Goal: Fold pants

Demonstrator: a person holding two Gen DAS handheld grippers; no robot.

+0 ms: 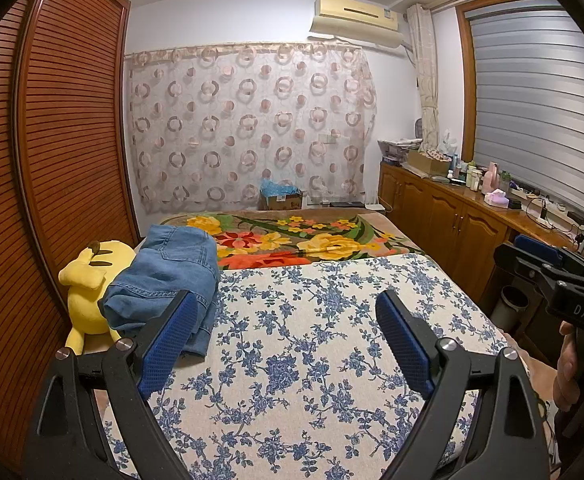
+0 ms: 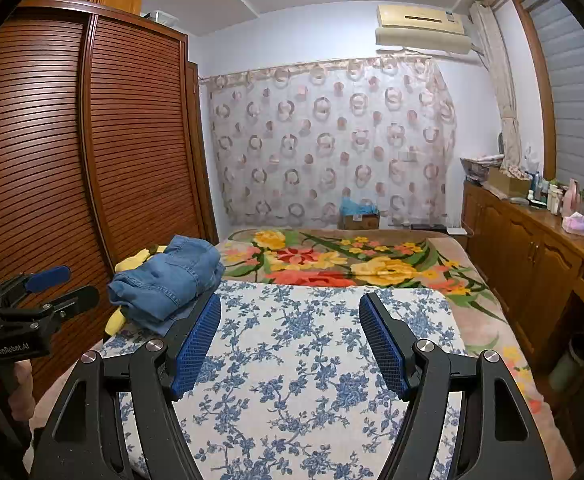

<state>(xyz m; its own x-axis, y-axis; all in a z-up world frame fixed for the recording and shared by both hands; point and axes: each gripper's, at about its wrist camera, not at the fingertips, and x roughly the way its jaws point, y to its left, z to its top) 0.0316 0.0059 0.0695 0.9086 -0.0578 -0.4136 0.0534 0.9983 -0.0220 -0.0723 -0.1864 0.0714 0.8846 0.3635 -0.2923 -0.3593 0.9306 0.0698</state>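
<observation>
Blue denim pants (image 1: 168,276) lie folded in a thick bundle at the far left of the blue-flowered cloth (image 1: 311,340), partly resting on a yellow plush toy (image 1: 88,280). They also show in the right wrist view (image 2: 168,280). My left gripper (image 1: 286,312) is open and empty, held above the cloth, with its left finger near the bundle's front edge. My right gripper (image 2: 290,314) is open and empty above the cloth, right of the pants. Each gripper shows at the edge of the other's view, the right (image 1: 539,264) and the left (image 2: 52,284).
A bright floral blanket (image 1: 292,240) covers the far half of the bed. A slatted wooden wardrobe (image 1: 52,160) stands close on the left. A wooden cabinet (image 1: 451,216) with bottles and clutter runs along the right. A cardboard box (image 1: 282,200) sits beyond the bed.
</observation>
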